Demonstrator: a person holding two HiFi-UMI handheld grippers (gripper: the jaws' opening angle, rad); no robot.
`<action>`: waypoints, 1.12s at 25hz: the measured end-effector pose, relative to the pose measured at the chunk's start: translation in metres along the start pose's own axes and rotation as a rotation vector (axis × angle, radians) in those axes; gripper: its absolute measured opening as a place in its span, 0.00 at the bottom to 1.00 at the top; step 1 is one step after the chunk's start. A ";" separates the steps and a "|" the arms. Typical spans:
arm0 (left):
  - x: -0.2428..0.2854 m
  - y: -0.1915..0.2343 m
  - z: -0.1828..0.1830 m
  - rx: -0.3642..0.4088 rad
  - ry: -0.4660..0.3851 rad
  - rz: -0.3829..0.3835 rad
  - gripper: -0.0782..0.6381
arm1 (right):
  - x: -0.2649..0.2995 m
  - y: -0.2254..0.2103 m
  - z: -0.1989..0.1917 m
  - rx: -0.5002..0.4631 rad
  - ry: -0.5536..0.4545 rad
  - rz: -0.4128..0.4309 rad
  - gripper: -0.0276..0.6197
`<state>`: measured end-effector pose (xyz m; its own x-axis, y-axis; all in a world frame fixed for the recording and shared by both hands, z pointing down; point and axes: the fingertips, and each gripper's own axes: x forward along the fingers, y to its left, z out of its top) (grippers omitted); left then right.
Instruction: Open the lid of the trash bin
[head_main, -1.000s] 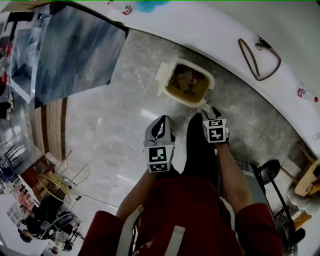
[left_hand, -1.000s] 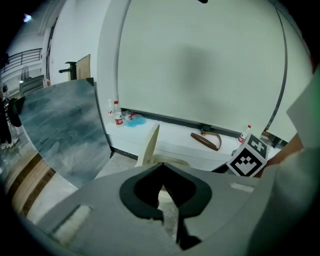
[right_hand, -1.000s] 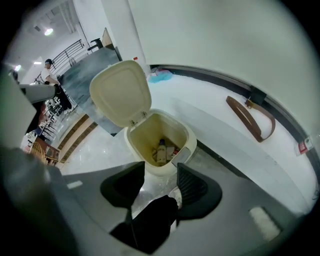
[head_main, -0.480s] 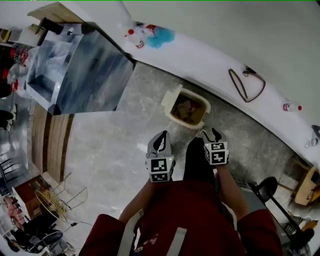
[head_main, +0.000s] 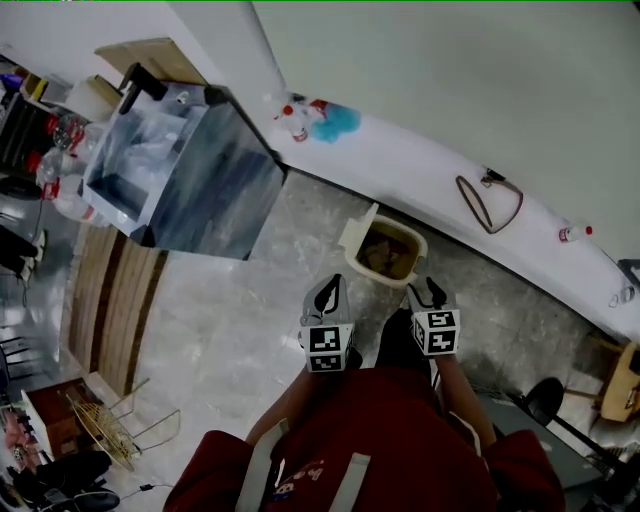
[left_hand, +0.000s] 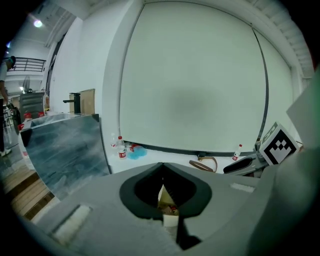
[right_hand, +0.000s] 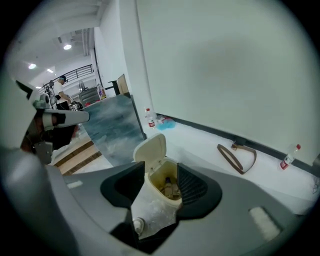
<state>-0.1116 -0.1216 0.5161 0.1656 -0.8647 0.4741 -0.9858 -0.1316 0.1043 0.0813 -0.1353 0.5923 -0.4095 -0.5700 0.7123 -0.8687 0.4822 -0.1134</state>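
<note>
Marble floor (head_main: 220, 300), open trash bin (head_main: 420, 248) holding scraps (head_main: 385, 256), left tongs (head_main: 330, 284) together, right tongs (head_main: 428, 288) apart.

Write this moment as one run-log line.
cream plastic trash bin | lid raised | left gripper shut | right gripper open | both apart from bin

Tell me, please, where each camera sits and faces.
Head view: on the person's head, looking steeply down at the open trash bin; shows red top, left gripper, right gripper.
Left gripper view: on the left gripper, facing the wall, over its closed jaws.
Right gripper view: on the right gripper, facing the bin through its parted jaws.
Shared: all show the bin and brown strap.
</note>
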 end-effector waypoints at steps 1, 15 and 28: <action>-0.004 0.001 0.004 0.005 -0.005 -0.005 0.12 | -0.004 0.006 0.004 -0.005 -0.012 0.000 0.36; -0.069 0.024 0.139 0.124 -0.326 -0.056 0.12 | -0.144 0.001 0.163 -0.034 -0.512 -0.203 0.36; -0.160 0.007 0.259 0.226 -0.673 -0.053 0.12 | -0.274 0.048 0.255 -0.198 -0.873 -0.268 0.36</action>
<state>-0.1526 -0.1097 0.2145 0.2323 -0.9565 -0.1768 -0.9706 -0.2162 -0.1057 0.0805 -0.1251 0.2153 -0.3365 -0.9379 -0.0840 -0.9340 0.3210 0.1570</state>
